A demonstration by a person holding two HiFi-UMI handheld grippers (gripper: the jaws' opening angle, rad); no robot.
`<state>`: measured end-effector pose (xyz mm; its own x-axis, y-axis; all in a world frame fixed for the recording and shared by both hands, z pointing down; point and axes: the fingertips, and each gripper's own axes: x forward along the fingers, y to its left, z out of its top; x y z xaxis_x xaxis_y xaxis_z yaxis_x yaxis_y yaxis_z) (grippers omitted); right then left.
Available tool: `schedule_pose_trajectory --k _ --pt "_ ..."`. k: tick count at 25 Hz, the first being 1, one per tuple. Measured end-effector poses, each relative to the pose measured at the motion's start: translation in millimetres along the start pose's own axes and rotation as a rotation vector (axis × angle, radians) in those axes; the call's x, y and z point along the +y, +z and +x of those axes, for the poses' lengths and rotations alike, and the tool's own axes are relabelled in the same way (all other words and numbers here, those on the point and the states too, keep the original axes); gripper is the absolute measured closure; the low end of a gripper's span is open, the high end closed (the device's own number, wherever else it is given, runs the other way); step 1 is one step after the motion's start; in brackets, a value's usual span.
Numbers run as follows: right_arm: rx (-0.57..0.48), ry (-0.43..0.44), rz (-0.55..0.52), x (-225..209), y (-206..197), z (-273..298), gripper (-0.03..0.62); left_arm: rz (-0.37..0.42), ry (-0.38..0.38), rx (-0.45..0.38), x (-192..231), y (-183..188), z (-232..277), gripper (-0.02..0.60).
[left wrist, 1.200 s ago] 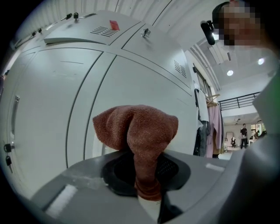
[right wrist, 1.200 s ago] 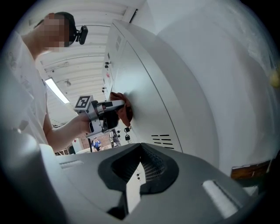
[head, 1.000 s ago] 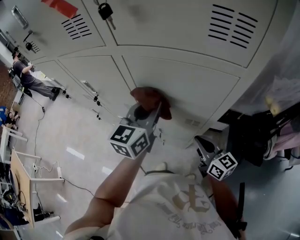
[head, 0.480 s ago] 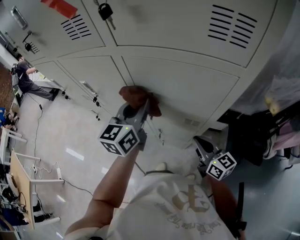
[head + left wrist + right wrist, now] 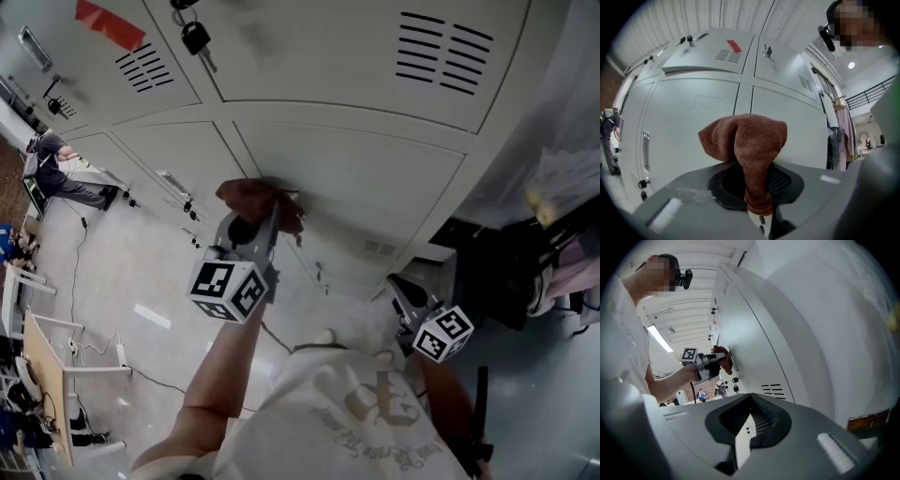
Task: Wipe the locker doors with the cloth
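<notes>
Pressing the cloth against the lower locker door, near that door's left edge, I am gripping it with the left gripper, whose jaws are clamped on its bunched tail. I am holding the right gripper low and to the right of that door, apart from it, its jaws drawn nearly together with nothing between them
</notes>
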<state>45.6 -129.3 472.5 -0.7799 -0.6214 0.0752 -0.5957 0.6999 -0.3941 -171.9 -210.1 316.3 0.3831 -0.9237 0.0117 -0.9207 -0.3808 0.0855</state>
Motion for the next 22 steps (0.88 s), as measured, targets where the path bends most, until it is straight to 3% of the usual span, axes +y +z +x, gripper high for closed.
schedule_pose_trajectory --k 4,10,22 --pt "-0.004 -0.006 0.005 -4 0 -3 0.586 0.084 0.065 -0.035 18 26 -8 0.502" --pt "-0.013 -0.010 0.005 -5 2 -6 0.586 0.226 0.056 0.004 6 31 5 0.500" --pt "-0.019 -0.011 0.007 -6 2 -9 0.586 0.227 0.025 0.043 -17 24 14 0.502"
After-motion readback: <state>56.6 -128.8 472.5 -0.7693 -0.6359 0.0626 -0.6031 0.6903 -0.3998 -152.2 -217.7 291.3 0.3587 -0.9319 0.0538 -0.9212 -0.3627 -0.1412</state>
